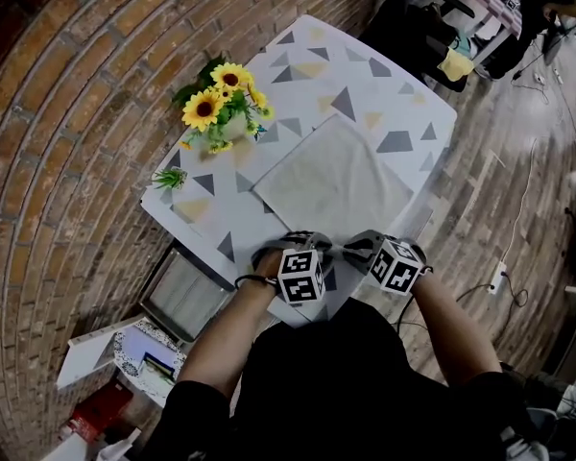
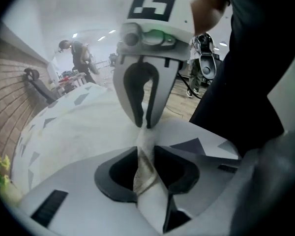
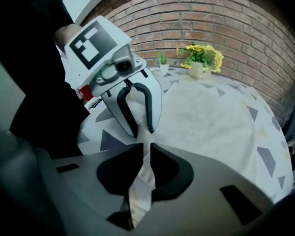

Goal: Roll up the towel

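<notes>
The left hand-held gripper (image 2: 146,151) and right hand-held gripper (image 3: 146,150) both pinch the towel (image 1: 331,176) at its near edge. This is likely to start rolling it away across the bench (image 1: 365,75).

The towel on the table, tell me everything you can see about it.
The towel is a pale, off-white rectangle of soft cloth, plain and faintly mottled. It lies mostly flat and not yet rolled on the triangle-patterned table. Its near edge is lifted and bunched into narrow folds where the left gripper and the right gripper each pinch it, side by side.
</notes>
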`<state>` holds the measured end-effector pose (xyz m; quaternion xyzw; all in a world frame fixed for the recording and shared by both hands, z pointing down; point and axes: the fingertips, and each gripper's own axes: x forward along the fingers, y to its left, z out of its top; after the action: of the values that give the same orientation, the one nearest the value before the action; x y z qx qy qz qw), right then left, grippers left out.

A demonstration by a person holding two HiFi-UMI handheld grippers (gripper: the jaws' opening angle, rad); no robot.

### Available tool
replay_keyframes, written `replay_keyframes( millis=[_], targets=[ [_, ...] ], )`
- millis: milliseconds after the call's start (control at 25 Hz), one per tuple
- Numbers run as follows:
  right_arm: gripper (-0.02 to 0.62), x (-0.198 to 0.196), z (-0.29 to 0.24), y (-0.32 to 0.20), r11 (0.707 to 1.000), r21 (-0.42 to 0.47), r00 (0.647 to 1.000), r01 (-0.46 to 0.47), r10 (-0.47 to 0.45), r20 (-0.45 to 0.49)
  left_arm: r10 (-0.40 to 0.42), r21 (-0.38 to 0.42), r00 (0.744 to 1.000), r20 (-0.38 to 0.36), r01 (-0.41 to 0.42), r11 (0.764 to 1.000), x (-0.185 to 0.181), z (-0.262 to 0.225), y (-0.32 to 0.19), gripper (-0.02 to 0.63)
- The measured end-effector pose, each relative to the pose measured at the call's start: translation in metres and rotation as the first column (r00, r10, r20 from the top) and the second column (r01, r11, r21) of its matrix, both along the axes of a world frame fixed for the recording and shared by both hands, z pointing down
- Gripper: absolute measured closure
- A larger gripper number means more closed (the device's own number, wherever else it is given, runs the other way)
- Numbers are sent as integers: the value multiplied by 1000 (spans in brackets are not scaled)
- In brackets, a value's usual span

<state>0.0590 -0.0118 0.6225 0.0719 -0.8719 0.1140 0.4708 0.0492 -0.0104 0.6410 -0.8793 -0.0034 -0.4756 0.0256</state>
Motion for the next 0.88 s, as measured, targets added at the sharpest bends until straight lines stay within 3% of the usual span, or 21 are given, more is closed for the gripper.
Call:
replay_keyframes(
  millis=[120,240,360,520,640,800,880],
  targets=[
    [523,-3,-7,6,998,54,1000,29,-29,11,-61,-87,997,-41,57,995,-1,-6,-3,547],
    [483,-9,-8,7,990,130,998,55,-55,1,-83,-124,995,-54,76,989,-1,-8,-3,561],
    [435,-14,-7,5,988,146,998,55,-55,-5,-63,-137,996,-61,54,989,0,-10,3,569],
    [444,-15,0,14,990,101,995,96,-93,-31,-14,-138,997,-74,4,990,1,-15,16,572],
    [532,-14,4,24,992,53,994,111,-110,-24,2,-139,997,-81,-13,990,0,-16,23,572],
    [545,-17,2,39,991,-70,993,116,-114,37,30,-184,996,-83,-45,982,-3,-18,37,574],
    [546,-17,4,45,984,-124,991,129,-125,43,46,-155,997,-68,-56,986,-6,-16,40,574]
  ],
)
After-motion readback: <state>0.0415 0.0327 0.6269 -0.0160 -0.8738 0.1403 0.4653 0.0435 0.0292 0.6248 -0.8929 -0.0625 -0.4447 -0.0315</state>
